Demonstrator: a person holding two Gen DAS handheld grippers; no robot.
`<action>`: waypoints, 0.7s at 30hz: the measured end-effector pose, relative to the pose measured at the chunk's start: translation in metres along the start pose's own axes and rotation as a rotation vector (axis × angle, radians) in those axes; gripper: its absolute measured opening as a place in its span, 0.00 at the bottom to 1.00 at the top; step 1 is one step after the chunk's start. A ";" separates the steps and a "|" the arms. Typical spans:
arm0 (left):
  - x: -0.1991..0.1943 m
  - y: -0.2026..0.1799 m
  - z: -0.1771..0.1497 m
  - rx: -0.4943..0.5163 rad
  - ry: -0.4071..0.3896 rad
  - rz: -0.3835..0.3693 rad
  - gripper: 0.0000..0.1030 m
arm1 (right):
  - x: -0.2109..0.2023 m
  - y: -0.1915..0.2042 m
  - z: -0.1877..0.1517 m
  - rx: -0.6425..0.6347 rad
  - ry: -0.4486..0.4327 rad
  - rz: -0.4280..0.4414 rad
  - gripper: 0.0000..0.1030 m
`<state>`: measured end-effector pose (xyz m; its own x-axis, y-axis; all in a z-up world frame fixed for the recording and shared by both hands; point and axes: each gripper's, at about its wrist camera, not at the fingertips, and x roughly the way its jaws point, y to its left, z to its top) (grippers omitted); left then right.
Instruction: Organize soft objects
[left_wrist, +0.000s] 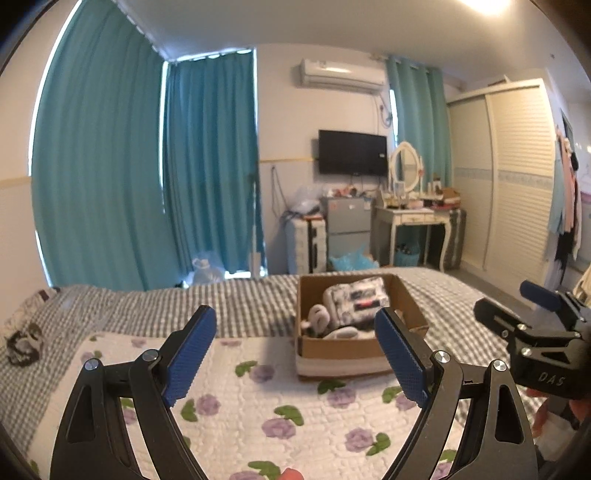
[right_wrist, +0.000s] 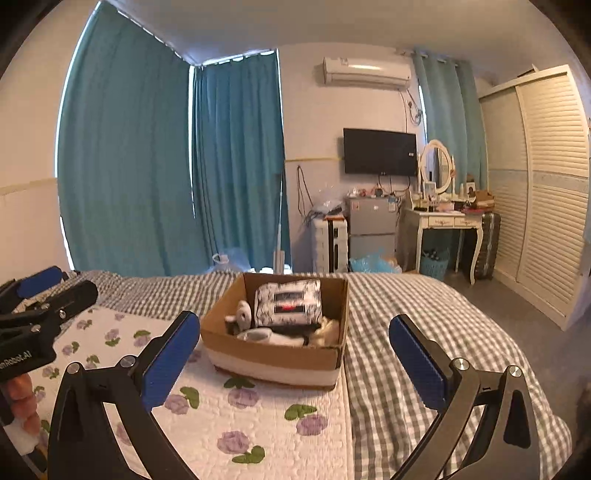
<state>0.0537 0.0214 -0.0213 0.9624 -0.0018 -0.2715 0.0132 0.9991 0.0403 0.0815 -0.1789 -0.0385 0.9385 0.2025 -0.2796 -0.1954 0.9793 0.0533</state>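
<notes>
A cardboard box (right_wrist: 275, 354) of soft things sits on the bed (right_wrist: 406, 314), straddling the flowered quilt (right_wrist: 236, 424) and the checked cover. Inside lie a patterned pouch (right_wrist: 288, 302) and a grey plush toy (left_wrist: 319, 319). The left wrist view alone shows a dark crumpled cloth (left_wrist: 24, 345) at the bed's left edge. The left gripper (left_wrist: 295, 354) and right gripper (right_wrist: 291, 358) both hover with jaws wide, holding nothing.

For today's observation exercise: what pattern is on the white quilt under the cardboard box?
Purple flowers with green leaves on the white quilt, clearest in the right wrist view.
</notes>
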 end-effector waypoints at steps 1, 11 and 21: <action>0.000 0.000 0.000 0.001 0.002 -0.004 0.86 | 0.002 0.000 -0.001 0.004 0.007 0.002 1.00; 0.003 0.003 -0.001 -0.008 0.023 -0.029 0.86 | -0.004 0.004 0.003 0.016 0.003 0.003 1.00; 0.004 0.001 -0.003 -0.008 0.045 -0.024 0.86 | -0.009 0.008 0.006 0.012 -0.013 -0.004 1.00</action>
<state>0.0568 0.0221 -0.0248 0.9488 -0.0245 -0.3149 0.0344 0.9991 0.0257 0.0729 -0.1725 -0.0294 0.9430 0.1982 -0.2672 -0.1880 0.9801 0.0634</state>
